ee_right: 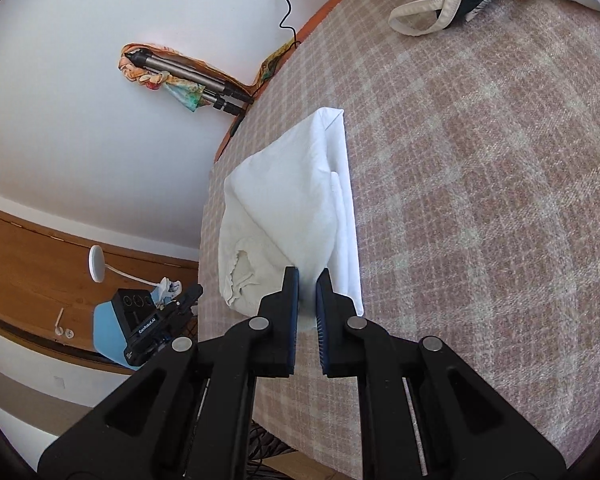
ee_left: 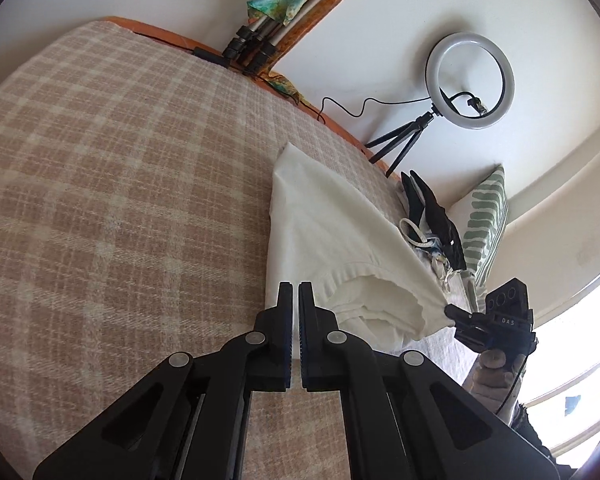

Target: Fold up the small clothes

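A garment (ee_left: 324, 224) lies on a blanket (ee_left: 120, 160) that covers a bed. Its near corner sits between the right gripper (ee_right: 308, 276) jaws; the left gripper (ee_left: 295, 286) sits at its near left edge. Beyond the garment, a heap of clothes (ee_left: 432, 220) lies before a cushion (ee_left: 486, 220). Behind these, a ring light (ee_left: 471, 80) stands by the wall.
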`<state>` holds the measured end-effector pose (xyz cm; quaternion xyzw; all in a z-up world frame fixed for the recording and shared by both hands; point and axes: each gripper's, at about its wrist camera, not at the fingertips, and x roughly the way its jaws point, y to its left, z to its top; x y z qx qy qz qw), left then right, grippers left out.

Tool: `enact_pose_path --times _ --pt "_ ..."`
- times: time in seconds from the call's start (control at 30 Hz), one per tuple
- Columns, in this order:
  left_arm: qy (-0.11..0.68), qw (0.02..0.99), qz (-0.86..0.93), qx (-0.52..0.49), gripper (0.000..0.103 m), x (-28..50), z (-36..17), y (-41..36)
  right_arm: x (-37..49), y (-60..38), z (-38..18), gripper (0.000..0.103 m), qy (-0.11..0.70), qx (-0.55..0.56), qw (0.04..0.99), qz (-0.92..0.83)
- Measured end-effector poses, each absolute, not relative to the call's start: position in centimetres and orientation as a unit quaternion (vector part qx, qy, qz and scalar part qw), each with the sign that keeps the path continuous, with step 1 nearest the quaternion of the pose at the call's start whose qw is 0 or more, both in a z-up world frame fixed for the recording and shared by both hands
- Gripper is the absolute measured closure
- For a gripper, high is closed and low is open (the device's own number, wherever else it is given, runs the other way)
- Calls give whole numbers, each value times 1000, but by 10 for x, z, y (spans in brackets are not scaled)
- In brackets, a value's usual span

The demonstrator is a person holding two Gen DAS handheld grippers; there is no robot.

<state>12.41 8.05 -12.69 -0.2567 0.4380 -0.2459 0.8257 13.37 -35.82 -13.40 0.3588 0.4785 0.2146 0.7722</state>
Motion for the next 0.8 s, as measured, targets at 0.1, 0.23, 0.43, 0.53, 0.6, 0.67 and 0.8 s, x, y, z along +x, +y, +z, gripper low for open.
enact_pose_path --times 0.1,0.23,0.43,0.53,0.6,0.67,0.8 --pt "454 812 -246 -272 98 129 -132 82 140 -361 -135 87 480 375 763 216" --pt "474 802 -239 -274 51 135 -143 73 142 -354 -133 53 485 351 774 207" --pt "491 795 -268 -233 94 138 -151 48 140 -332 -135 55 508 288 784 211" --pt "485 797 -277 -228 99 137 -147 46 142 -327 -135 86 516 270 786 208" --pt "478 802 -275 -227 99 136 -141 50 142 -326 -132 91 511 270 788 214" --pt "471 800 -276 -248 99 136 -137 60 143 -326 -128 94 504 284 785 221" --pt "457 795 -284 -278 99 129 -126 73 140 -334 -116 95 486 333 770 245"
